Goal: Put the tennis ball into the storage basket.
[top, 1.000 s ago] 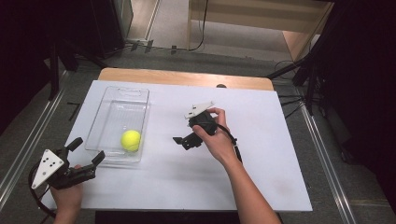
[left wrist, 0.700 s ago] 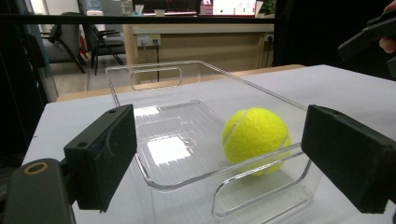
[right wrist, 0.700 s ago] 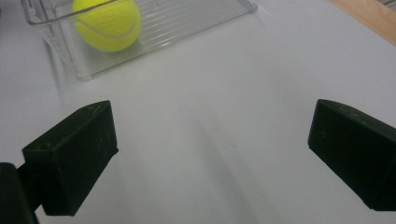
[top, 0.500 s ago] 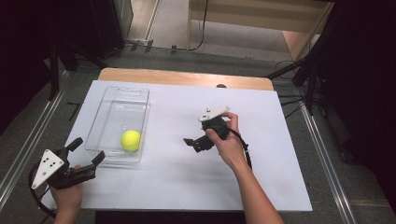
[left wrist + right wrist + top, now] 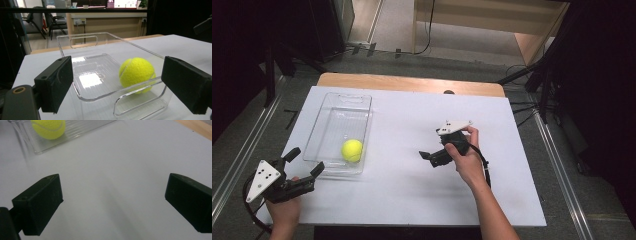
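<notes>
A yellow tennis ball [image 5: 352, 150] lies in the near right corner of a clear plastic tray [image 5: 334, 112] on the left side of the white table. My left gripper [image 5: 305, 161] hovers open just off the tray's near end. In the left gripper view, the ball [image 5: 137, 73] sits behind the tray's near wall [image 5: 140, 93], between the wide-apart jaws of the left gripper [image 5: 117, 83]. My right gripper [image 5: 430, 158] is held open and empty over the table's middle, pointing left toward the tray. In the right gripper view, the right gripper [image 5: 112, 197] faces bare tabletop, with the ball [image 5: 48, 128] far off at top left.
The white tabletop [image 5: 412, 200] has a wooden strip [image 5: 412, 84] along its far edge. A cable trails from the right gripper along the forearm [image 5: 484, 167]. Metal rails [image 5: 242, 150] run on the floor beside the table.
The right hand has drawn its open gripper to the right and slightly nearer, away from the tray. The left gripper, ball and tray have stayed put.
</notes>
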The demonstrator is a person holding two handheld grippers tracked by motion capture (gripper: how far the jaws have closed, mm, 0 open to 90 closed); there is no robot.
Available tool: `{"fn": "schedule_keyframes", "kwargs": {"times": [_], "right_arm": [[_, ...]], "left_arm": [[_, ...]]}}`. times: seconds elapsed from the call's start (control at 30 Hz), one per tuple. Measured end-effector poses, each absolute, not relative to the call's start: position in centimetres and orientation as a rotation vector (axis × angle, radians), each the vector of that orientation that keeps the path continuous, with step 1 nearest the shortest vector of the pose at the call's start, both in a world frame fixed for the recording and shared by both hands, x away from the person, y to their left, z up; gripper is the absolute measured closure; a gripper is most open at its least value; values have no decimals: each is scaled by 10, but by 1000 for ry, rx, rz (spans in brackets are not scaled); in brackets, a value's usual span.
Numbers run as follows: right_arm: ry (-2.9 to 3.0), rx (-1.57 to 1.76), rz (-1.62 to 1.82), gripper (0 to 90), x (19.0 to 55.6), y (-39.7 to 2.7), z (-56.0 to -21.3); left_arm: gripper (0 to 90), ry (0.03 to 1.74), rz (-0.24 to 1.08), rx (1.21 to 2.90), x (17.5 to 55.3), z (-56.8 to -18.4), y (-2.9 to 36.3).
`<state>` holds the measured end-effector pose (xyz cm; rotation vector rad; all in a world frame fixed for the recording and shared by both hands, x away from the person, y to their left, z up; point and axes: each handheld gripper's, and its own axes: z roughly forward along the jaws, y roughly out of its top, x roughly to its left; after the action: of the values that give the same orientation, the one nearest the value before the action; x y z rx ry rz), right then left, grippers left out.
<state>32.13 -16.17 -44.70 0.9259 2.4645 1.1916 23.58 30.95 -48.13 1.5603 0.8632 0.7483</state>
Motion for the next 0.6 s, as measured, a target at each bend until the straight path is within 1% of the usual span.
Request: {"fn": "schedule_keyframes", "kwargs": {"times": [0.6], "right_arm": [[2356,992,1240,4,300,-203,-458]], "left_arm": [[111,863,751,1560,236,-482,309]]}}
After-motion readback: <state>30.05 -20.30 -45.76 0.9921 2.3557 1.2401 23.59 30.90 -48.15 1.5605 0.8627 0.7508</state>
